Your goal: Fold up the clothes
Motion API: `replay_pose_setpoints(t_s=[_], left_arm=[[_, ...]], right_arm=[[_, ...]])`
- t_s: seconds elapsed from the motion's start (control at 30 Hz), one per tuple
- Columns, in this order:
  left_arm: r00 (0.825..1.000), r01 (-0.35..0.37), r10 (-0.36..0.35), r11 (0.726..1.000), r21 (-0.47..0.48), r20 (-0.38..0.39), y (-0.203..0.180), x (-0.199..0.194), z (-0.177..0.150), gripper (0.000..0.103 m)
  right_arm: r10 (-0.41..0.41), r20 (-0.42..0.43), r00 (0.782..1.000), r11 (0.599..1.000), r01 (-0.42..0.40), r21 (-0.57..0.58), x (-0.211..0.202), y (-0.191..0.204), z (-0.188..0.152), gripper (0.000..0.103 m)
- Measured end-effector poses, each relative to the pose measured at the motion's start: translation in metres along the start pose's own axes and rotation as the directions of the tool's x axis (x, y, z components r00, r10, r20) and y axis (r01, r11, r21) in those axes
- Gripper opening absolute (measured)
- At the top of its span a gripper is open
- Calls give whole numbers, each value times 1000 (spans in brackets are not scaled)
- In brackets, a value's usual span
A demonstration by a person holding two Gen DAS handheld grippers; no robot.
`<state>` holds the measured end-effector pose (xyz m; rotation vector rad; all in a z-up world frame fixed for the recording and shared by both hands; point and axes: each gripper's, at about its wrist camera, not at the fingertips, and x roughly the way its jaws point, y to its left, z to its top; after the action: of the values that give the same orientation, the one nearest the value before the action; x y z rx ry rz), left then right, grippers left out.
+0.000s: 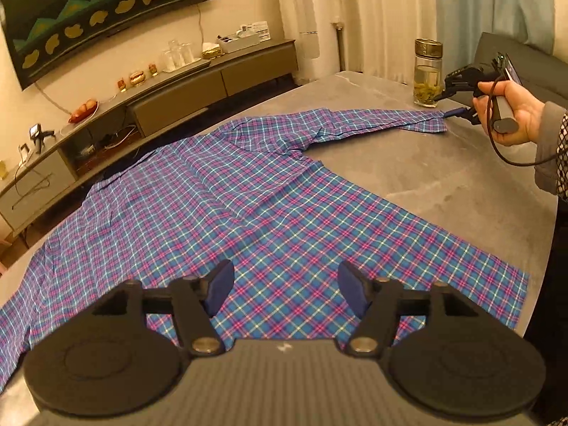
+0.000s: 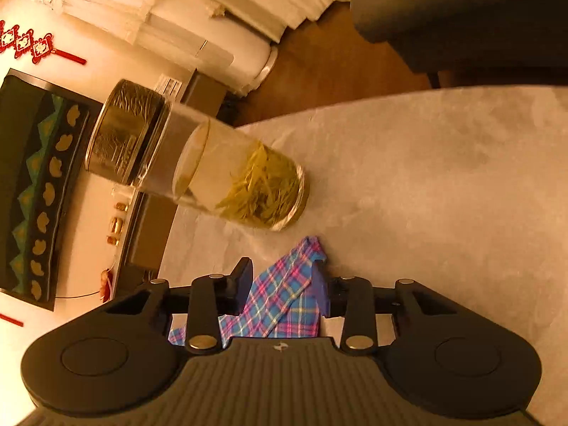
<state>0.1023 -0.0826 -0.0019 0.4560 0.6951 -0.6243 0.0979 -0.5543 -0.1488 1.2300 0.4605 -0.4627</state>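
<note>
A blue and pink plaid shirt [image 1: 248,195] lies spread flat on the grey table [image 1: 426,177], one sleeve [image 1: 383,119] stretched out to the far right. My left gripper [image 1: 284,291] hovers open over the near hem, with only flat cloth below its fingers. A hand [image 1: 511,113] holds my right gripper [image 1: 458,110] at the end of that sleeve. In the right wrist view the cuff [image 2: 284,301] lies between the half-open fingers of the right gripper [image 2: 282,277]. It reaches the right-hand pad [image 2: 319,287] but is not squeezed.
A glass jar [image 2: 213,167] of tea with a metal lid stands on the table just beyond the cuff; the same jar [image 1: 427,74] shows at the far edge. A long low cabinet [image 1: 159,99] runs behind the table, and a dark sofa [image 1: 514,53] sits at the back right.
</note>
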Motion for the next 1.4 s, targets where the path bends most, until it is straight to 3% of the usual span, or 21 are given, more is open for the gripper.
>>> replay_pose_setpoints(t_s=[0.17,0.23,0.37,0.43,0.47,0.53,0.6,0.73,0.97,1.07,1.13,1.2,1.23,1.3,1.33,1.37,1.4], left_arm=[[1000,4,-5,1000,-11,-29,-4,2,-8,67],[999,5,-6,1000,-17,-38,-4,2,-11,67],[999,15,-17,999,-47,-37,-2,8,-5,68],[1000,15,-16,999,-49,-20,-3,17,10,75],[1000,10,-10,999,-37,-3,-7,24,20,80],[1000,2,-2,1000,-11,17,-13,40,43,82],[999,7,-7,1000,10,32,-21,57,64,82],[998,50,-52,998,40,36,-38,86,79,83],[995,24,-19,998,52,-101,-41,138,44,81],[985,59,-54,998,25,-165,-36,147,28,81],[981,93,-97,995,-33,-166,-28,148,19,82],[974,124,-143,986,-113,-174,-14,148,14,81],[976,115,-137,985,-132,-172,-10,146,13,80],[982,80,-110,978,-190,-153,6,140,10,79],[988,63,-95,968,-242,-120,17,133,9,79],[994,43,-72,948,-317,-81,34,124,7,79],[998,26,-47,920,-391,-43,51,115,4,79]], right_arm=[[-23,8,1000,996,24,-83,16,10,2,38],[-34,2,999,991,34,-126,20,17,-1,22],[-37,-1,999,987,37,-156,20,22,-7,21],[-26,-6,1000,988,25,-149,16,24,-9,23],[-6,-24,1000,988,2,-156,13,28,-13,26],[56,-83,995,986,-69,-154,10,38,-25,57],[141,-196,970,980,-165,-113,14,47,-43,75],[123,-281,952,974,-170,-148,35,65,-69,75],[101,-250,963,975,-146,-168,65,79,-67,75],[86,-206,975,978,-123,-171,74,86,-64,67],[62,-186,981,976,-99,-196,87,93,-66,38],[47,-163,985,966,-87,-243,97,100,-68,20],[55,-139,989,952,-94,-291,97,107,-72,12],[81,-92,992,913,-111,-392,94,123,-79,6],[127,-75,989,863,-148,-482,84,140,-88,3],[190,-76,979,780,-198,-594,69,161,-102,3],[267,-105,958,654,-260,-711,48,184,-125,3]])
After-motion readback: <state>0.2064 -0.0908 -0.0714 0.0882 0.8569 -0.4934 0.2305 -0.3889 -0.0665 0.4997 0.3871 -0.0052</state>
